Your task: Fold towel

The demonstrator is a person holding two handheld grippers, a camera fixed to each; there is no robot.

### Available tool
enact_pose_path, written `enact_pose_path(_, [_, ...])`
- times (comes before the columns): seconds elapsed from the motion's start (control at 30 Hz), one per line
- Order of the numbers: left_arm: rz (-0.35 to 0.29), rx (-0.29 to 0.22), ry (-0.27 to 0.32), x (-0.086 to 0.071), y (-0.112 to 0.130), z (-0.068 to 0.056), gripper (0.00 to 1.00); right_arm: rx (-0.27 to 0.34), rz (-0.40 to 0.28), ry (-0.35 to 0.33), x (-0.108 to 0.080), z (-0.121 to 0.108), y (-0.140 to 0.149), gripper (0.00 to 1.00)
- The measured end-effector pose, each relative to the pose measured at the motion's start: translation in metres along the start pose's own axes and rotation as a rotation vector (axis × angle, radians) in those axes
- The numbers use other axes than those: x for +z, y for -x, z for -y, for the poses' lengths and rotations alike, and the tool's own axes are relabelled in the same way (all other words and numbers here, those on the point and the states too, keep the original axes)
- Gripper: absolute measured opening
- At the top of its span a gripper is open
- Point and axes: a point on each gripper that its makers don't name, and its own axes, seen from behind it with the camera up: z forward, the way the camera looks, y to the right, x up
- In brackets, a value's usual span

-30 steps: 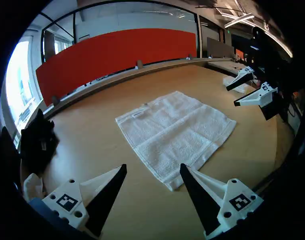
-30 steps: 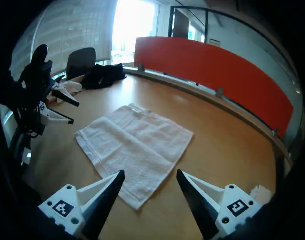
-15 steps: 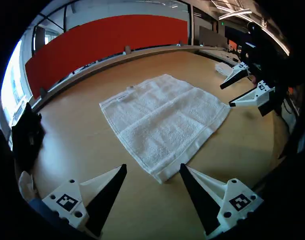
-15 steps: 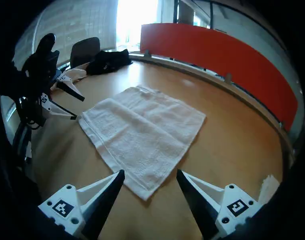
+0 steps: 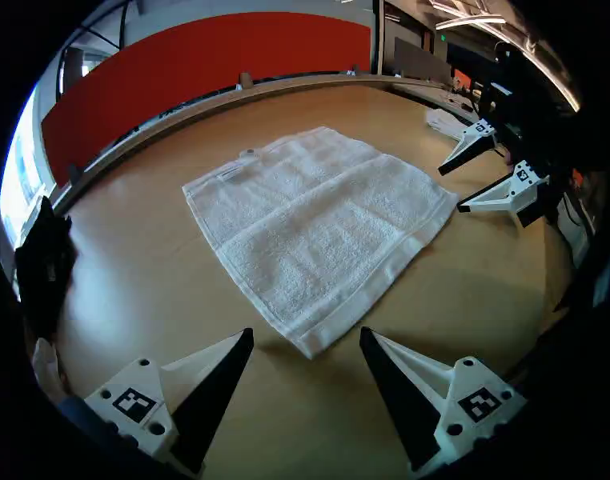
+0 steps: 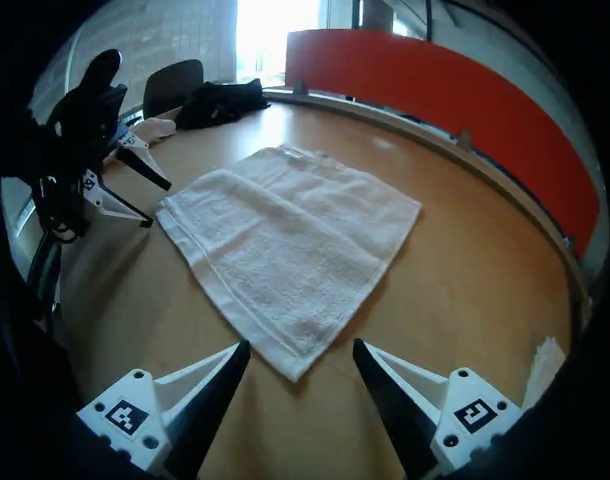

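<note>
Towel (image 5: 321, 220) lies spread flat on the wooden table (image 5: 145, 264). One near corner sits just between the tips of your left gripper (image 5: 305, 332), the other between those of your right gripper (image 6: 298, 344). Both sets of jaws stand wide apart, holding nothing.

The risk, as I judge it, is in the pinch. Come in too flat and a lower finger may shove the hem and bunch it. Lift the two corners unevenly and the fold will skew.

The left gripper view lets you check the right gripper from the side, poised near its corner. The right gripper view does the same for the left, and adds the chair (image 6: 170, 90) past the table's far end.
</note>
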Motion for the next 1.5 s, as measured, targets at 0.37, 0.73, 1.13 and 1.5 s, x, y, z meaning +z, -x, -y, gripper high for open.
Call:
enact_pose_path(0.37, [0.015, -0.009, 0.014, 0.0023, 0.0009, -0.0035, 0.99, 0.004, 0.014, -0.016, 0.0022, 0.0005, 0.0056, 0.97])
enact_pose_path(0.73, [0.039, -0.009, 0.018, 0.0021, 0.0017, -0.0028, 0.95, 0.030, 0.014, -0.029, 0.0024, 0.0020, 0.0076, 0.89])
enact_pose_path(1.13, [0.045, -0.031, -0.004, 0.0030, 0.0009, 0.0007, 0.78, 0.024, 0.009, -0.035, 0.0017, 0.0032, 0.0082, 0.64])
enact_pose_path(1.5, [0.051, -0.030, -0.003, 0.0034, 0.0004, -0.0040, 0.52, 0.011, 0.007, -0.050, 0.0028, 0.0076, 0.0076, 0.39])
